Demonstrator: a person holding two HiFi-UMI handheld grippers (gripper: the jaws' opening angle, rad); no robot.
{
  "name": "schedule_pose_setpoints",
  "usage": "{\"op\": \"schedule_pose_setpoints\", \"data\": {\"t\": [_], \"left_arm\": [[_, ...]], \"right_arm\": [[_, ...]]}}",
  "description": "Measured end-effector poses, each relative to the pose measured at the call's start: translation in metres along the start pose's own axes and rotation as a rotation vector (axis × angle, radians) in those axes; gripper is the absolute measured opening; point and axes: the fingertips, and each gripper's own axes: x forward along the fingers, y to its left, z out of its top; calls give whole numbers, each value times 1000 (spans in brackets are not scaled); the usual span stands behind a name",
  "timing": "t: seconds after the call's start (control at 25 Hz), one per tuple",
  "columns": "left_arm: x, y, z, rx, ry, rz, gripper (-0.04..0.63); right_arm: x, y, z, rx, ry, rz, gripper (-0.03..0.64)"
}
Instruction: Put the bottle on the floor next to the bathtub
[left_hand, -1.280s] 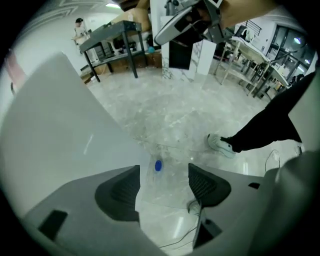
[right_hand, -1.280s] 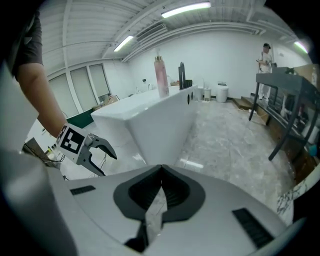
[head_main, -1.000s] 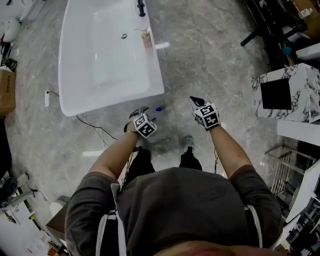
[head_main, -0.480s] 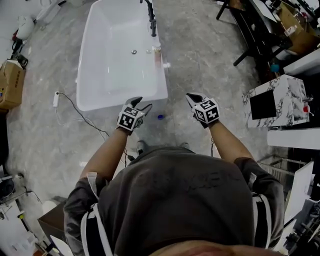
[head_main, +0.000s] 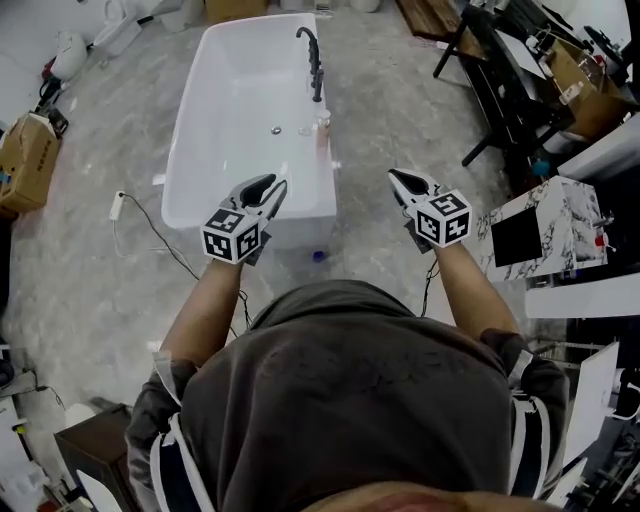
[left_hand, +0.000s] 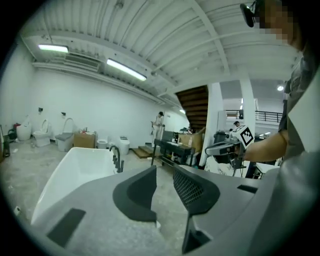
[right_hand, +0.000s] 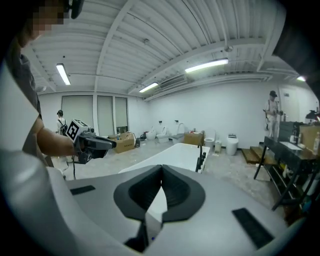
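Observation:
A small pinkish bottle (head_main: 323, 123) stands on the right rim of the white bathtub (head_main: 190, 150), just below the black faucet (head_main: 315, 60). Both grippers are held in the air near the tub's near end, well short of the bottle. My left gripper (head_main: 268, 186) hovers over the near right corner of the tub. Its jaws are closing, a narrow gap still shows, and nothing is between them (left_hand: 164, 175). My right gripper (head_main: 397, 176) hangs over the floor right of the tub, its jaws shut and empty (right_hand: 161, 172).
A small blue thing (head_main: 318, 256) lies on the marble floor by the tub's near end. A white plug and cable (head_main: 118, 205) trail at the left. A cardboard box (head_main: 25, 160) sits far left, a marble-patterned cabinet (head_main: 545, 225) at the right, black table frames (head_main: 500, 90) beyond.
Both grippers have risen and moved forward, and now point along the tub. The head view has pulled up and back, so the whole tub shows.

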Motion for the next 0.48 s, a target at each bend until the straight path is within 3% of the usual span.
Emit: {"op": "schedule_pose_setpoints", "data": {"t": [0.24,0.48], "left_arm": [[-20,-2,45,-33,-126,-11,23],[-28,-5,61,-37,-160,-42,6]], "right_arm": [[-14,5,61,-31,-113,-14,-6],[-18,8,71,-36,-134,-19,-6]]}}
